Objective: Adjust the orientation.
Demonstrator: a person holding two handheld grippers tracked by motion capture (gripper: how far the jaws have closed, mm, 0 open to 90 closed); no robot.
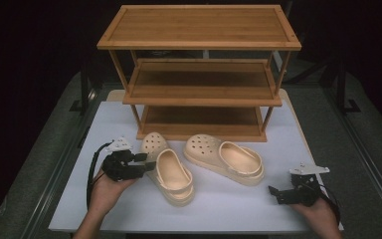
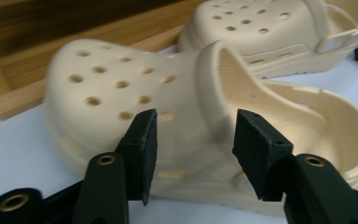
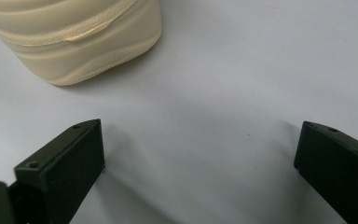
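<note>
Left gripper [image 2: 193, 140] fingers astride near clog's [image 2: 168, 116] side edge.

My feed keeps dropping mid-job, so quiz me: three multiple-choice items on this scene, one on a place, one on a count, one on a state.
1. Where is the left gripper?
A. on the bamboo rack's top shelf
B. at the nearer cream perforated foam clog
C. beside the right gripper

2. How many shelves has the bamboo rack?
A. two
B. three
C. five

3. How are the right gripper's jaws?
A. open over bare white table
B. shut on a clog
C. shut, empty

B: its jaws straddle that clog's side.
B: three tiers show.
A: wide apart, nothing between.
</note>
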